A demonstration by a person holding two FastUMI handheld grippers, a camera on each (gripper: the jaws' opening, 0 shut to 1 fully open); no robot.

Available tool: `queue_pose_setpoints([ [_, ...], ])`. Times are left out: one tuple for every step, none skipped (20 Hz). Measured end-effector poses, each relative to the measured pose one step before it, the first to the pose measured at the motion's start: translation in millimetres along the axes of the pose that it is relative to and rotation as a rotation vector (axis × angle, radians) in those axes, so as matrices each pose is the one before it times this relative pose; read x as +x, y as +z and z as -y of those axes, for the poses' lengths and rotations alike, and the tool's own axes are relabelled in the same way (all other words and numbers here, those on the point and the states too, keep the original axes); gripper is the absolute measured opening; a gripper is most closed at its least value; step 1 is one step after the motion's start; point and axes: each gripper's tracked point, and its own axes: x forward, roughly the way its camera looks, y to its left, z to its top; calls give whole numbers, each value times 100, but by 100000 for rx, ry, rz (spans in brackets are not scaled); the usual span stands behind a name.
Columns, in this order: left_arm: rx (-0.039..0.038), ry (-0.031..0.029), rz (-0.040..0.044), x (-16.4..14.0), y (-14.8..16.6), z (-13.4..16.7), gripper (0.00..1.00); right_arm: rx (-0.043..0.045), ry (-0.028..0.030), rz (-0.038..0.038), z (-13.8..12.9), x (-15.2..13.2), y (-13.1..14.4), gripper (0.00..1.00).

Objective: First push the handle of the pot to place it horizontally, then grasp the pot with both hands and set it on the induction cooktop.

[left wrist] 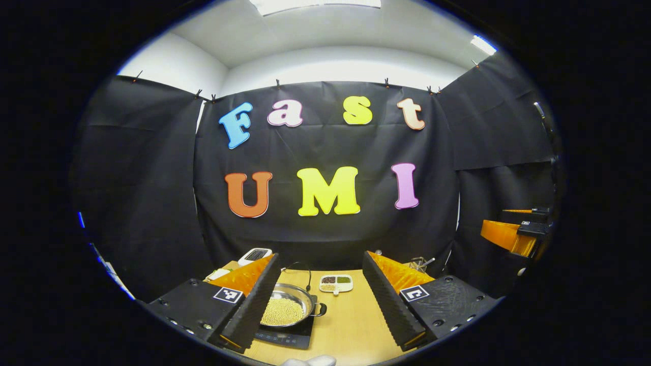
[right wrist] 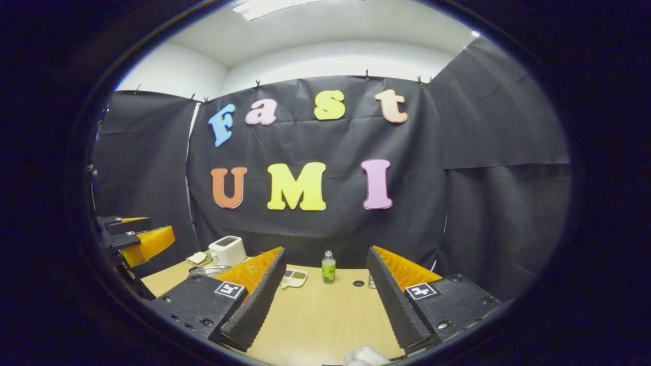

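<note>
Wooden counter (left wrist: 351, 325) carries the pot (left wrist: 286, 306) on the induction cooktop (left wrist: 290, 335); both grippers' jaws spread, empty. Withdraw toward six o'clock, I judge.

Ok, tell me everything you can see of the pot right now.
In the left gripper view the pot is a shallow, shiny metal pan, lidless and upright, filled with small pale yellow beads or grains. It sits on the black induction cooktop on the wooden table. A small looped handle sticks out on its right side, pointing sideways. A thin dark wire arcs up behind it. The left gripper is open and not touching the pot; one finger hides the pot's left edge.
</note>
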Motion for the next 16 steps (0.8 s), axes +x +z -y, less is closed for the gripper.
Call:
queue_pose_setpoints([
  [-480, -863, 868, -346, 340, 624, 96, 1039, -1086, 447, 998, -693, 268, 100],
  [-578, -736, 134, -315, 317, 637, 96, 778, -364, 733, 694, -678, 340, 100],
  [-302, -239, 938, -252, 448, 296, 96, 334, -655, 564, 598, -448, 349, 100],
  [-213, 220, 437, -121, 436, 213, 96, 126, -368, 502, 534, -456, 182, 99],
  [-322, -133, 516, -171, 312, 310, 96, -179, -592, 64, 479, -401, 153, 99],
  [-349, -27, 759, 9, 314, 293, 96, -255, -469, -104, 422, -280, 52, 100],
  [-261, -288, 312, -50, 379, 419, 96, 65, -429, -67, 351, -188, 116, 99],
  [808, 200, 1144, -129, 454, 168, 96, 434, 29, 173, 196, -181, 180, 100],
  [880, -47, 255, -121, 267, 213, 96, 648, -197, 242, 182, -169, 190, 100],
  [435, -886, 107, -42, -42, 403, 96, 557, -269, 119, 357, -45, 234, 99],
  [302, -644, 146, 101, 101, 392, 96, 503, -210, 250, 261, -46, 230, 99],
  [149, -9, 169, -72, 178, 135, 96, 608, -448, 30, 351, -96, 207, 99],
  [-296, -405, -281, 137, -19, -134, 96, 300, -143, 20, 229, -123, 241, 100],
  [-582, -312, 243, 13, 36, 214, 96, -158, -593, 308, 286, -96, 148, 99],
  [-396, -107, 148, 132, 297, 7, 96, -518, -303, 28, 203, -31, 174, 100],
  [-30, -60, 187, 32, 133, -10, 96, -307, -43, 465, 66, -103, 225, 100],
])
